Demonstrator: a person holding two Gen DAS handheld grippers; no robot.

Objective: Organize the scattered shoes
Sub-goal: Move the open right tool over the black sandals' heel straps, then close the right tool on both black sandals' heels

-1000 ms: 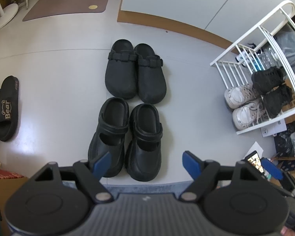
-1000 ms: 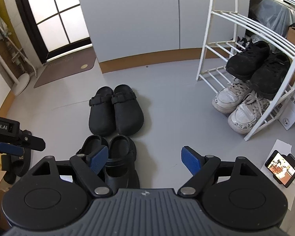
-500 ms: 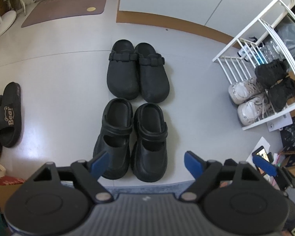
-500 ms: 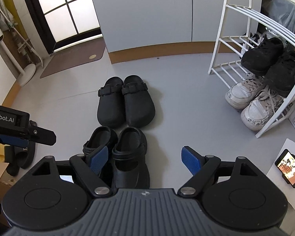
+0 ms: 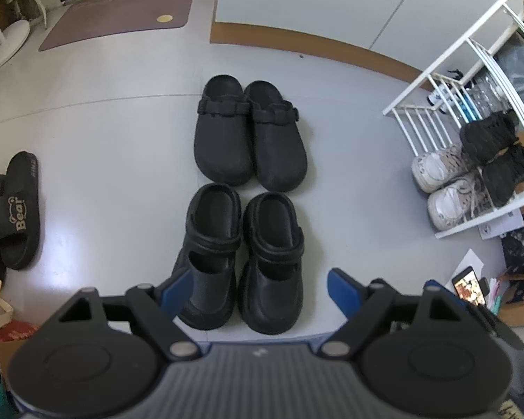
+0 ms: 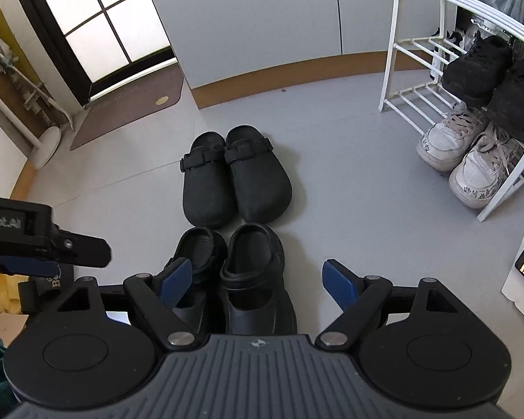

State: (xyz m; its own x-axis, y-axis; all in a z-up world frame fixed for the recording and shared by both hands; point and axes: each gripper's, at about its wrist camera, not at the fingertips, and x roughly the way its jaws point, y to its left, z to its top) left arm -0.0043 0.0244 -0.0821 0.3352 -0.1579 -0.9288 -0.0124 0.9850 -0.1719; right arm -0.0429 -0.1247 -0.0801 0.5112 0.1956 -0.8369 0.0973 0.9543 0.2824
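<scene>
A pale grey entryway floor (image 5: 87,111) runs up to a white wall with a tan skirting. At its centre lie two black rubber closed-toe clogs (image 5: 248,139) side by side, and at their six o'clock two black rubber strap-back clogs (image 5: 241,255), also paired and touching. The left gripper (image 5: 260,288) and right gripper (image 6: 256,281) both hover above the strap-back pair, blue pads spread wide and pinching nothing. Both floor pairs look tidy already; the likely next job is the black slide sandals with "Bear" lettering (image 5: 15,209) at nine o'clock, two it seems, overlapping. Approach low and close on one sidewall. At three o'clock a white wire shoe rack (image 6: 433,56) holds two white sneakers (image 6: 468,153) and two black ones (image 6: 496,83).
</scene>
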